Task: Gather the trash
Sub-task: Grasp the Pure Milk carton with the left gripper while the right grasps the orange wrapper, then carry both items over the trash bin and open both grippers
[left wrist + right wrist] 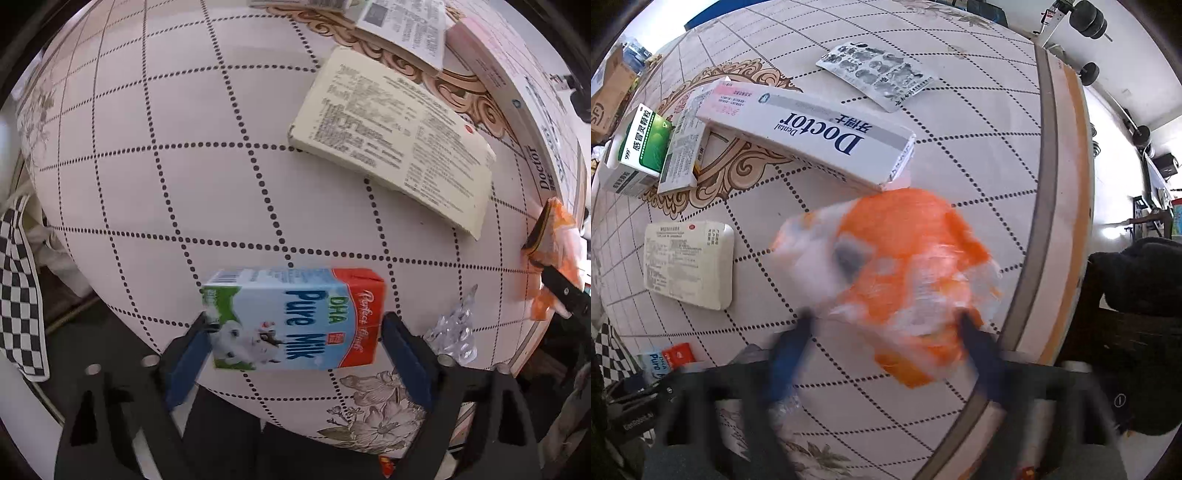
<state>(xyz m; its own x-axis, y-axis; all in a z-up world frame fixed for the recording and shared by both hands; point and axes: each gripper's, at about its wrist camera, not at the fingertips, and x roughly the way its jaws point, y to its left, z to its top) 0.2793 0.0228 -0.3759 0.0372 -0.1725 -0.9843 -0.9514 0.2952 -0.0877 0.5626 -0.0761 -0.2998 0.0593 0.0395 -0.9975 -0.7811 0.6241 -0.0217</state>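
Currently left gripper [293, 332] clamps carton [295, 319], right gripper [886, 328] clamps wrapper [897, 266]; boxes [809, 136], blister [879, 75] remain mid-table [147, 147].

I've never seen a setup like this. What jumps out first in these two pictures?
In the left view, a blue and red milk carton lies on its side between the left gripper fingers. In the right view, a blurred orange and clear plastic wrapper fills the middle, between the right gripper fingers, with a long white Doctor box behind it.
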